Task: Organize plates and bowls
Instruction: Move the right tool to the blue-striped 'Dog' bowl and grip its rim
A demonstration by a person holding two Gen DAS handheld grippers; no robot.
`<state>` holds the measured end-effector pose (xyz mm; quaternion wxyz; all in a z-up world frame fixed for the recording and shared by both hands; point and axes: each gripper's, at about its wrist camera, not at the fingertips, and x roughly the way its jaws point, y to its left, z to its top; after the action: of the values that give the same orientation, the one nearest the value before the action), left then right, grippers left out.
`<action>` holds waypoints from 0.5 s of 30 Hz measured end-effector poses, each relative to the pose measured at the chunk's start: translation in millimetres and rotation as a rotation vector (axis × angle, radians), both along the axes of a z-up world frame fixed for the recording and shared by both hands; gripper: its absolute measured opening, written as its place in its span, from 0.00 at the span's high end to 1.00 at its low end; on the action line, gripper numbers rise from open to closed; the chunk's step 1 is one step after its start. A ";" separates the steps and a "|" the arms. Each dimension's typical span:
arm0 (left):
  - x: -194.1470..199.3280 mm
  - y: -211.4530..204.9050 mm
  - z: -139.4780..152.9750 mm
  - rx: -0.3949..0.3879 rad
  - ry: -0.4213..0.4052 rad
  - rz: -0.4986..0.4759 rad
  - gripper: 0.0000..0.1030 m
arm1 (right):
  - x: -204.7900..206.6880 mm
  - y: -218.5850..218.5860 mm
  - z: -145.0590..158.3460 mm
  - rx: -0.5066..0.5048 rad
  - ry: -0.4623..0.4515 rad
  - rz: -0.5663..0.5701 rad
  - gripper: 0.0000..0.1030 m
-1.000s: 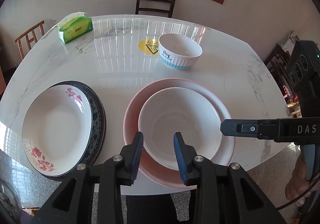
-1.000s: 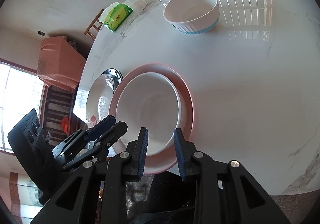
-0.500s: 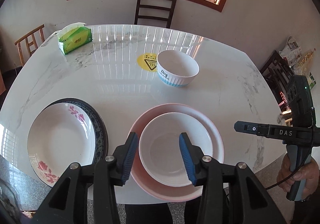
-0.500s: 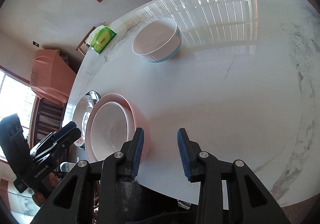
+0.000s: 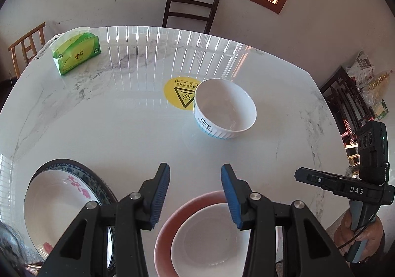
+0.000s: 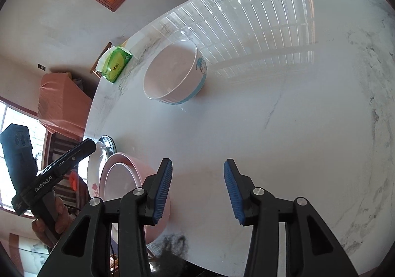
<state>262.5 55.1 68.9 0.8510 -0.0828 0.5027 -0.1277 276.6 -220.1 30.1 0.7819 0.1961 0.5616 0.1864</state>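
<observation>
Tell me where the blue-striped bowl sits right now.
The blue-striped bowl stands alone near the table's centre, partly covering the yellow warning sticker on its left in the left wrist view. It is beyond the pink plate, with the green tissue pack far left.

Both grippers pull back toward 6 o'clock; the left gripper (image 5: 195, 193) and right gripper (image 6: 197, 190) now gape wider, above bare table (image 6: 284, 128).

Glossy veined marble table (image 5: 103, 128), glazed ceramic bowl (image 5: 224, 112), shiny plastic tissue pack (image 5: 76, 54), dark wooden chair (image 5: 190, 8).
</observation>
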 end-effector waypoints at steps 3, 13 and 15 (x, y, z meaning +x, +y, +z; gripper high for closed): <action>19.5 -4.5 -2.2 -0.002 0.002 -0.018 0.57 | 13.5 0.6 3.5 -0.002 -0.015 -0.002 0.55; 81.8 -8.9 -28.3 -0.044 0.073 -0.072 0.57 | 61.1 2.0 -1.8 0.053 0.001 -0.037 0.50; 89.6 -10.5 -32.3 -0.049 0.078 -0.078 0.57 | 69.8 5.7 -3.6 0.050 0.005 -0.034 0.50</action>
<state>352.1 44.5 36.5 0.8229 -0.0891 0.5349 -0.1696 346.4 -214.4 26.5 0.7784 0.2257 0.5552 0.1867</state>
